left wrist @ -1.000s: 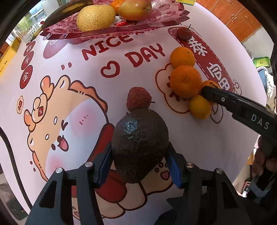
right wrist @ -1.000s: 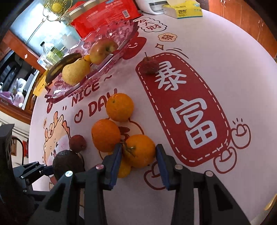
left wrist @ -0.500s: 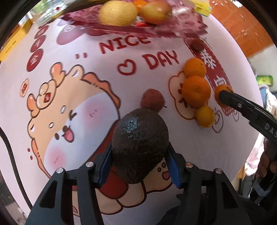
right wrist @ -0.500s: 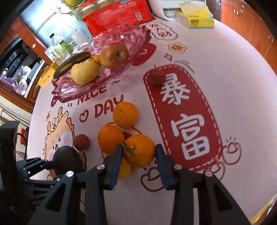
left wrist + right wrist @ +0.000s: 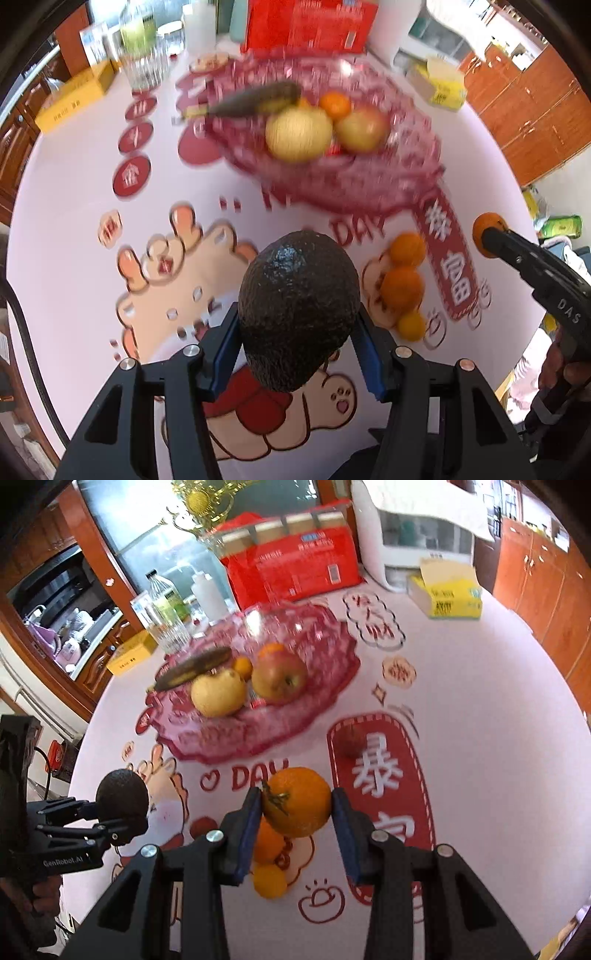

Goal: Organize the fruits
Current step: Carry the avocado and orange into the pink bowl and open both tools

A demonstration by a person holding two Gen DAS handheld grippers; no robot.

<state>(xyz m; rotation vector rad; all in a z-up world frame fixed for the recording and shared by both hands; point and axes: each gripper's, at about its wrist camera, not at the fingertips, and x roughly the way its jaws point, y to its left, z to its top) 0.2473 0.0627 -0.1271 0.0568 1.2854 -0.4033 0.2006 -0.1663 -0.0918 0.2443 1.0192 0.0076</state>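
Note:
My left gripper (image 5: pixel 297 354) is shut on a dark avocado (image 5: pixel 298 310) and holds it above the table. My right gripper (image 5: pixel 297 814) is shut on an orange (image 5: pixel 296 802), also lifted; it shows in the left wrist view (image 5: pixel 487 236). The pink glass fruit bowl (image 5: pixel 295 723) lies ahead of both, holding a pear (image 5: pixel 218 691), an apple (image 5: pixel 279 677), a banana (image 5: pixel 194 668) and small oranges. Two oranges (image 5: pixel 402 284) and a small yellow citrus (image 5: pixel 410 325) lie on the table. A lychee (image 5: pixel 349 740) sits on the red banner print.
A red package (image 5: pixel 291 565), a yellow tissue box (image 5: pixel 448 596), a glass and bottles (image 5: pixel 166 616) and a yellow box (image 5: pixel 72 101) stand behind the bowl. Another lychee (image 5: pixel 203 825) lies near the left gripper. The round table edge curves at right.
Both grippers have risen and moved forward toward the bowl, carrying the avocado and the orange. The orange has left the group on the table.

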